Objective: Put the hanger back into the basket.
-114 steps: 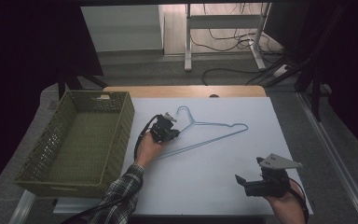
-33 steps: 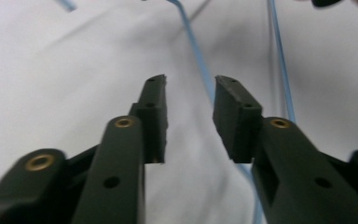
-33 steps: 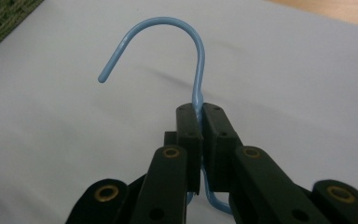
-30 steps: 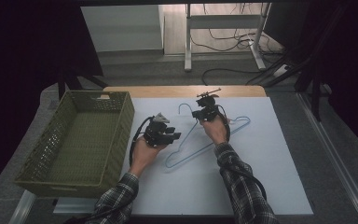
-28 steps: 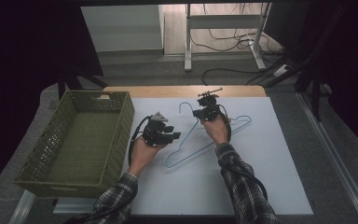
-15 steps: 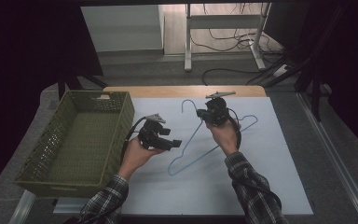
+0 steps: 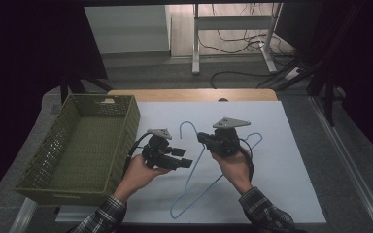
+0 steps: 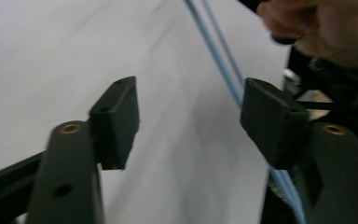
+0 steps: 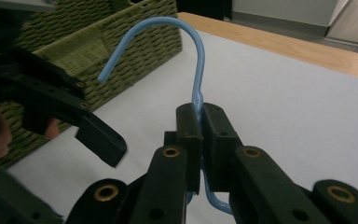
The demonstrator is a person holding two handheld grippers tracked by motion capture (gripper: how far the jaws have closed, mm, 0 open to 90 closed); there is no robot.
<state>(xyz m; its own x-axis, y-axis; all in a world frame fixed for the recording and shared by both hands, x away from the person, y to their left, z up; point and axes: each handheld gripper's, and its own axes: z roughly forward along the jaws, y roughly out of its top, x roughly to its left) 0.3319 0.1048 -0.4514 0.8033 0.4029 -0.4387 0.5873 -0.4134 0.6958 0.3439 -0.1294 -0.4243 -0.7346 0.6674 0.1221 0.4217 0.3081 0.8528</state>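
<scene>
**Hanger pinched at the neck, left side waiting**

The white table (image 7: 291,145) has the green basket (image 7: 77,145) on my left. The blue hanger (image 7: 194,179) runs long from near my edge up toward the middle, hook end up. My right gripper (image 9: 200,130) is clamped tight on its neck, just under the hook. My left gripper (image 8: 186,121) is wide open, holding nothing, with the wire just beside its right jaw. Can't tell if the lower end touches the table.
</scene>
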